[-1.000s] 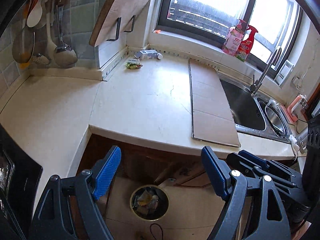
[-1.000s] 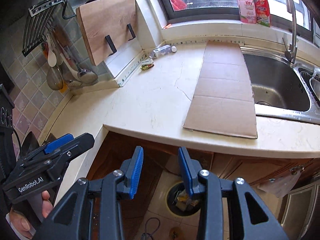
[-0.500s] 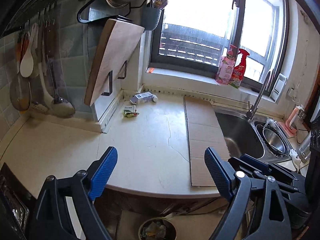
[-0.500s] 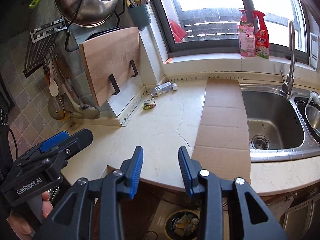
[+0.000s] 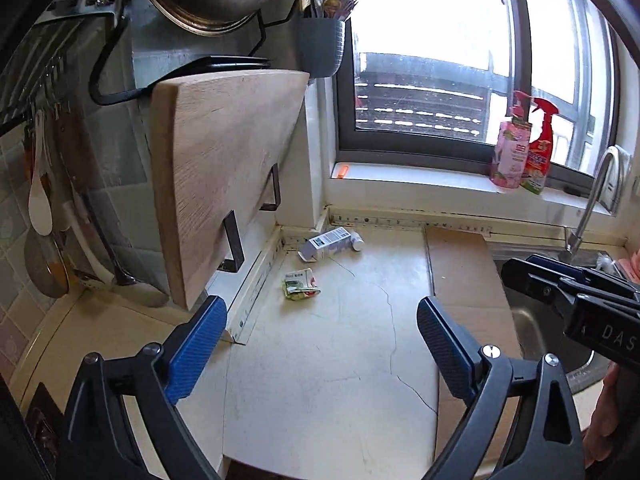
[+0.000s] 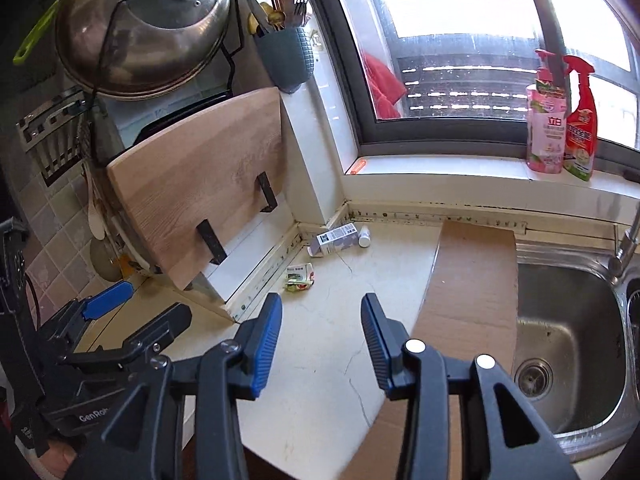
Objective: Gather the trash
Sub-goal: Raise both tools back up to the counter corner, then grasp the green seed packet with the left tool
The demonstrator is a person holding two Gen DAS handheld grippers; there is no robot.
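The left gripper (image 6: 132, 344) reads "GenRob"; the right gripper (image 5: 580, 300) reads "DAS".

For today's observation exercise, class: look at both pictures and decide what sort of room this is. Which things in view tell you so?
Most likely a home kitchen. A steel sink with a tap is set into the worktop, a wooden chopping board leans in a wall rack, and a pot lid and a cutlery holder hang above.

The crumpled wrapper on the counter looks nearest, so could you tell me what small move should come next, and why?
Probably reach the left tongs forward over the crumpled wrapper. They are open and empty, and the wrapper lies loose on the counter ahead of them, nearer than the small box.
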